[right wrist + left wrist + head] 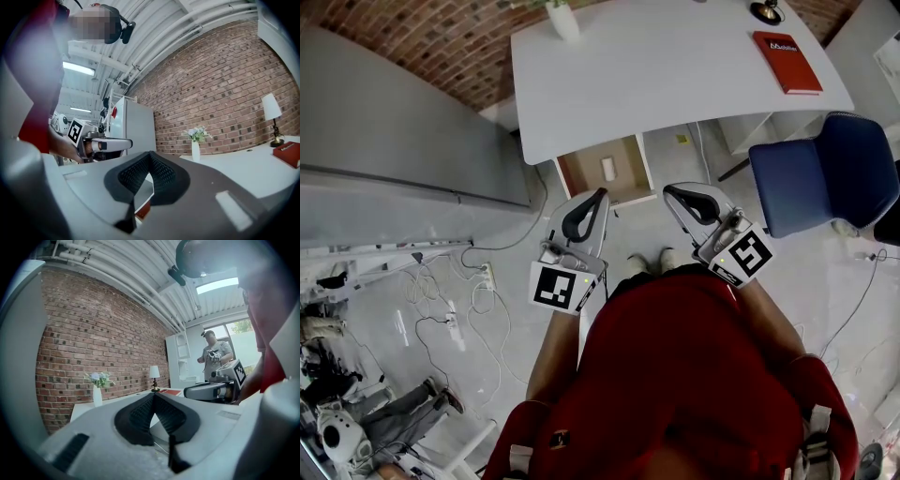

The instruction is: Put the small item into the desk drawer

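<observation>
At the left of the head view, the left gripper is hovering just in front of the pulled-out desk drawer. Its jaws are clenched on nothing (in its own view the ribbed pads are meeting along a closed seam). The small item, pale and oblong, is lying on the drawer floor near the middle, clear of both tools. Further right, the right gripper is likewise clenched and empty, sitting just off the drawer's right corner. The drawer is standing open, so the risk seems to lie in closing it. A push from one corner with the closed tips could be skewing it on its runners, and a hard shove could be sending the item sliding to the back wall. The item's long axis is running from the desk toward the person, along the drawer's travel. Which end is which is too small to tell.
</observation>
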`<state>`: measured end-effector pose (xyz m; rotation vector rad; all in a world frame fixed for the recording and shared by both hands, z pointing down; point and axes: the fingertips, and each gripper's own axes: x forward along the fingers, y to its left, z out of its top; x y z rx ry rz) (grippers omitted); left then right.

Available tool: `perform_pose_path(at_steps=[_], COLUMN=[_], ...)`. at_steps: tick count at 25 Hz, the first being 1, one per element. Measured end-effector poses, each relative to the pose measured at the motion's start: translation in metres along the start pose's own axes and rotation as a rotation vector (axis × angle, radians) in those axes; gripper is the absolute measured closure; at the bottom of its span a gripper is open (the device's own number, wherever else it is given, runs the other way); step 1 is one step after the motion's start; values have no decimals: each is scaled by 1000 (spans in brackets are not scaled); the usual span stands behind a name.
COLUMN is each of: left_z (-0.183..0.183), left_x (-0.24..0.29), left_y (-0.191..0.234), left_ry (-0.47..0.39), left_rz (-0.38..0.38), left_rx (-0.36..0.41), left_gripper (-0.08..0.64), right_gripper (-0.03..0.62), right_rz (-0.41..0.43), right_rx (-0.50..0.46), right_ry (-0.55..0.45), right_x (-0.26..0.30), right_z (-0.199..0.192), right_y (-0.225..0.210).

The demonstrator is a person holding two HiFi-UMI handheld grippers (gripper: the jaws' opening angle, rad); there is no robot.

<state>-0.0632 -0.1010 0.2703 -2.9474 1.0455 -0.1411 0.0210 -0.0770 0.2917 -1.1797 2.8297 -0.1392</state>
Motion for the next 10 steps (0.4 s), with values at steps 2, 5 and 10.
perform_pose_path(at_steps=[2,5,10], left_z=[-3,-6,-3], left_x=[-2,-5,-8], left_y=[-1,-4,-5], left_ry=[5,11,9], left_rz=[-5,-10,-12], left_rx=[10,19,16], left_gripper=[555,555,555], right_gripper=[584,584,584], right_rz=[-3,-9,-15], right_rx=[-1,-2,-4], right_ry=[-2,-4,-4], right_x=[-2,-5,-6], right_z=[-1,-1,1], right_y=[1,1,3])
